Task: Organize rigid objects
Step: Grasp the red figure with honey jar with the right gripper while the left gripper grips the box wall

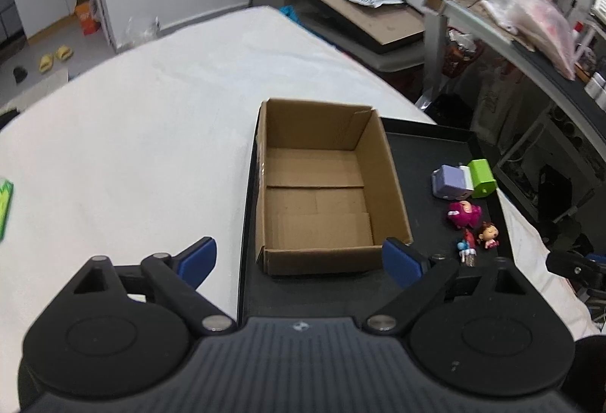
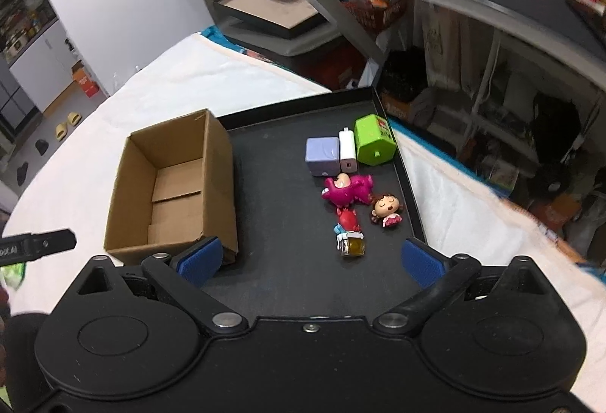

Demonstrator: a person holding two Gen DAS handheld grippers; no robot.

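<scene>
right gripper (image 2: 310, 261) above jar (image 2: 351, 245)

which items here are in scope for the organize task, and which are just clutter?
In scope:
cardboard box, empty
black tray
lilac cube
white block
green block
magenta toy
doll figure
small jar
red piece

Clutter:
slippers
orange box
plastic bags
framed board

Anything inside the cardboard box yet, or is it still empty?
The cardboard box looks empty: only its bare bottom flaps show. The near wall hides a thin strip of floor in the left wrist view. The toys, such as the pink figure, lie outside on the black tray.
</scene>
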